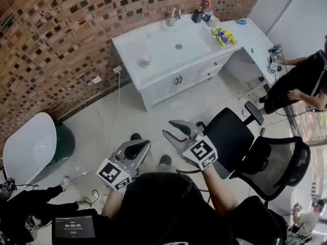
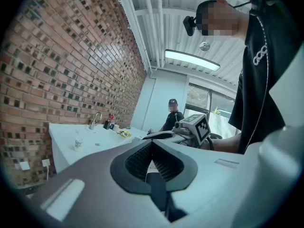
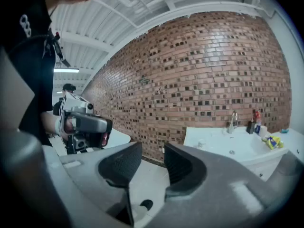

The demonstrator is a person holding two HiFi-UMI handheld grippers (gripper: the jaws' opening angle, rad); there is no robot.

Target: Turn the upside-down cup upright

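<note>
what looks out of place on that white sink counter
A small cup stands alone left of the basin, too small to tell which way up. A crumpled yellow item lies loose right of it.

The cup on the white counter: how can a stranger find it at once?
Find the white vanity against the brick wall. Left of its basin, in the head view, stands a pale cup. It stands alone; bottles and a yellow item crowd the right end.
</note>
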